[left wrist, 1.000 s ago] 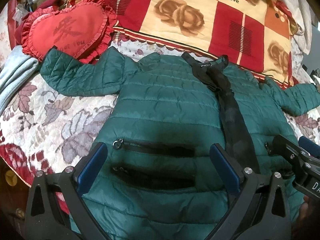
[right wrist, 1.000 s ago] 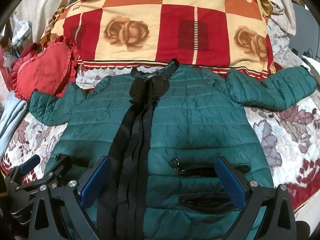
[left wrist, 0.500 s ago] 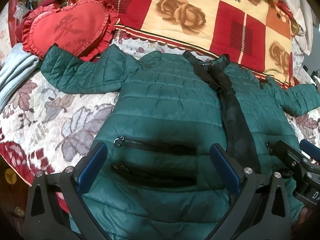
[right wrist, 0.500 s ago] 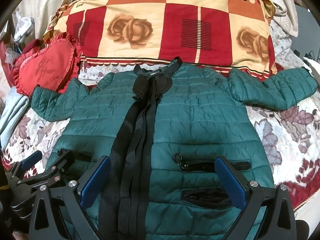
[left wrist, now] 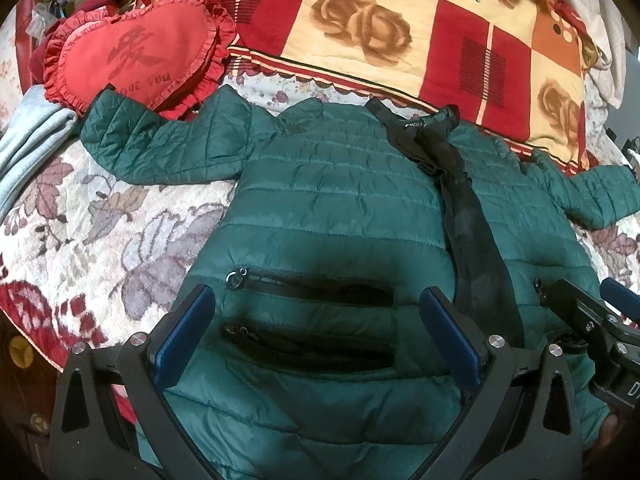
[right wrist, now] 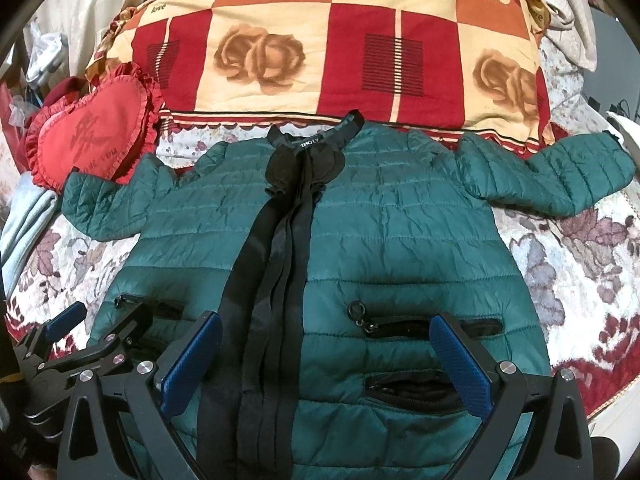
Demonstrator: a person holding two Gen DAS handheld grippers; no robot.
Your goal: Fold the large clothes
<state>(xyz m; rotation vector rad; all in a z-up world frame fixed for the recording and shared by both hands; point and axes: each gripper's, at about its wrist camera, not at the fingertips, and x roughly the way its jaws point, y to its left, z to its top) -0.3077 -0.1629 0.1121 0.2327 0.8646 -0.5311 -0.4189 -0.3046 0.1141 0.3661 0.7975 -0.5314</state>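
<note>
A dark green quilted puffer jacket (left wrist: pixel 340 200) lies flat, front up, on a floral bedspread, sleeves spread out to both sides; it also fills the right wrist view (right wrist: pixel 400 232). A black zip band (right wrist: pixel 276 264) runs down its middle. My left gripper (left wrist: pixel 316 332) is open and empty, hovering over the jacket's left pockets near the hem. My right gripper (right wrist: pixel 324 360) is open and empty over the lower right front. Each gripper shows at the edge of the other's view.
A red heart-shaped cushion (left wrist: pixel 132 56) lies by the left sleeve. A red and cream rose-print quilt (right wrist: pixel 332 52) lies behind the collar. Folded grey cloth (left wrist: pixel 24 148) sits at the far left. The floral bedspread (left wrist: pixel 100 232) shows on both sides.
Both grippers have drawn back slightly toward the hem, so a little more of the jacket shows. The jacket has not moved and both stay open.
</note>
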